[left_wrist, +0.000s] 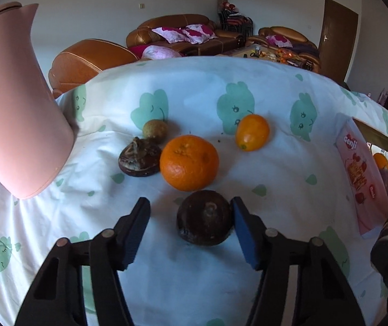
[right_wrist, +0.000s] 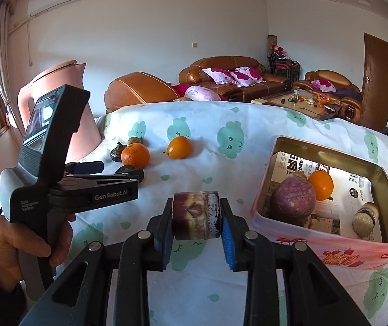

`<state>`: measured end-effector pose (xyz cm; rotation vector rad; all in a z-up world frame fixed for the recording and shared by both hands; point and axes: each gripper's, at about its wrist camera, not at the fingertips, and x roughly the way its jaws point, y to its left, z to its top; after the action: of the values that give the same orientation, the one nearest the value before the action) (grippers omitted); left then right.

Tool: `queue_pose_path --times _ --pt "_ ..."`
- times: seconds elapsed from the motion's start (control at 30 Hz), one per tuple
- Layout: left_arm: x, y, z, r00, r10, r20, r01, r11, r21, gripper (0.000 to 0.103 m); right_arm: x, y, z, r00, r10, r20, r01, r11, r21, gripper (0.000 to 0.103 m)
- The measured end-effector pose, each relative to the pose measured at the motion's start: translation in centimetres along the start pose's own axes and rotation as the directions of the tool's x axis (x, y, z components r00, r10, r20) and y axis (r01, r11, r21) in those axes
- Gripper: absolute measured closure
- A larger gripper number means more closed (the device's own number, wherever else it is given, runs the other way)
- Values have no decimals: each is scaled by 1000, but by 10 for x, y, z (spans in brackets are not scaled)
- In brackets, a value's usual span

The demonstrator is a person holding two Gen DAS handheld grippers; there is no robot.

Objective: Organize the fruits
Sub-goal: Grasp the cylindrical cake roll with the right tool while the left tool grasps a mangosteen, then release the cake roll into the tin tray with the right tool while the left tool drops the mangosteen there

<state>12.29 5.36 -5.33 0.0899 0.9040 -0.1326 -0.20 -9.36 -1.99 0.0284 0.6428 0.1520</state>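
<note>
My left gripper (left_wrist: 191, 226) is open around a dark brown water chestnut (left_wrist: 204, 217) on the cloth; its right pad touches the fruit, the left pad stands apart. Behind it lie an orange (left_wrist: 189, 162), a second water chestnut (left_wrist: 139, 157), a small greenish-brown fruit (left_wrist: 155, 129) and a yellow-orange kumquat (left_wrist: 252, 132). My right gripper (right_wrist: 196, 217) is shut on a short piece of sugarcane (right_wrist: 195, 214), held above the cloth left of the tin box (right_wrist: 327, 247). The box holds a purple round fruit (right_wrist: 293, 199), an orange (right_wrist: 321, 185) and a sugarcane piece (right_wrist: 365, 218).
A pink kettle (left_wrist: 15, 125) stands at the left of the table. The tin box shows at the right edge of the left wrist view (left_wrist: 356, 174). The table carries a white cloth (left_wrist: 248, 87) with green prints. Sofas stand behind the table.
</note>
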Motion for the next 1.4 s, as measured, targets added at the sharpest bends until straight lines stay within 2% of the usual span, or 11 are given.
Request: queue_pose_path --times 0.17,0.27,0.33,0.43,0.53,0.67,1.0,1.4 --pt "-3 2 -2 999 -32 12 32 999 -12 63 6 -4 1 1000 12 -22 -12 1000 13 71" --pt "-7 11 -3 997 -72 31 73 996 -54 63 8 -5 2 1000 13 -21 -12 1000 17 71" --pt "-17 22 -5 992 -91 84 99 990 -99 63 7 -6 2 1000 12 -8 -12 1000 18 71" --pt "-36 31 -10 982 -59 181 86 986 -143 63 2 -4 2 1000 7 25 -7 1000 4 71" --pt "-49 28 -15 970 -19 244 60 985 -162 63 -5 -3 4 998 0 65 0 1000 -13 71" --pt "-60 13 -18 959 -6 283 50 988 -149 63 -16 -7 10 992 -33 118 36 999 -26 71" --pt "-85 -60 -22 935 -9 354 13 1000 -10 63 -36 -58 20 978 -111 178 106 994 35 71" --pt "-93 -124 -8 929 -79 361 64 996 54 63 -55 -129 20 954 -226 198 207 972 112 71"
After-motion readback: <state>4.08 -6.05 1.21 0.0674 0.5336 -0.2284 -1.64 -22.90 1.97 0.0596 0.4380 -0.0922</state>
